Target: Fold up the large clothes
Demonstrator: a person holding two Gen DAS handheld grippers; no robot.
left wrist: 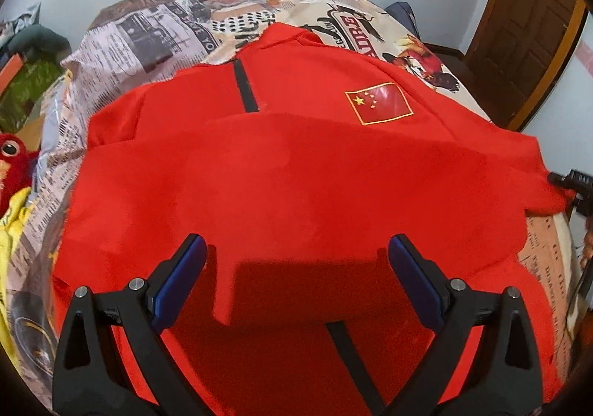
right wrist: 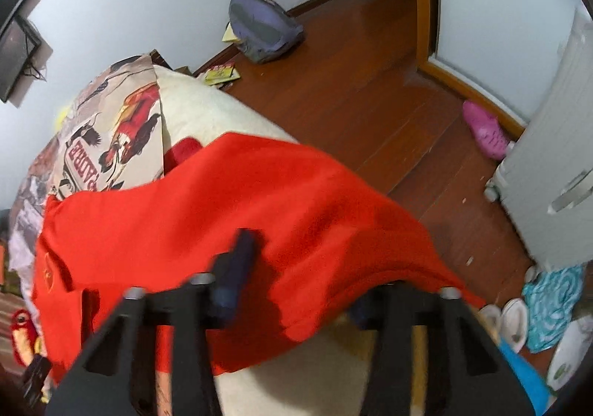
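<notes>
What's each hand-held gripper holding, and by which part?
Left hand-held gripper: nothing, jaws open over the red jacket. Right hand-held gripper straddles its edge, one jaw underneath; not clamped yet.

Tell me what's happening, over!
Left gripper open above red jacket. Right gripper straddling jacket's edge, grip unclear. Nothing blocking.

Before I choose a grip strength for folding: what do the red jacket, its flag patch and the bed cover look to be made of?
Red jacket: soft matte knit, perhaps polyester; it drapes in smooth folds without shine.
Flag patch: glossy, likely a heat-pressed plastic film; it catches glare.
Bed cover: thin printed woven fabric, possibly cotton; matte and crumpled.
</notes>
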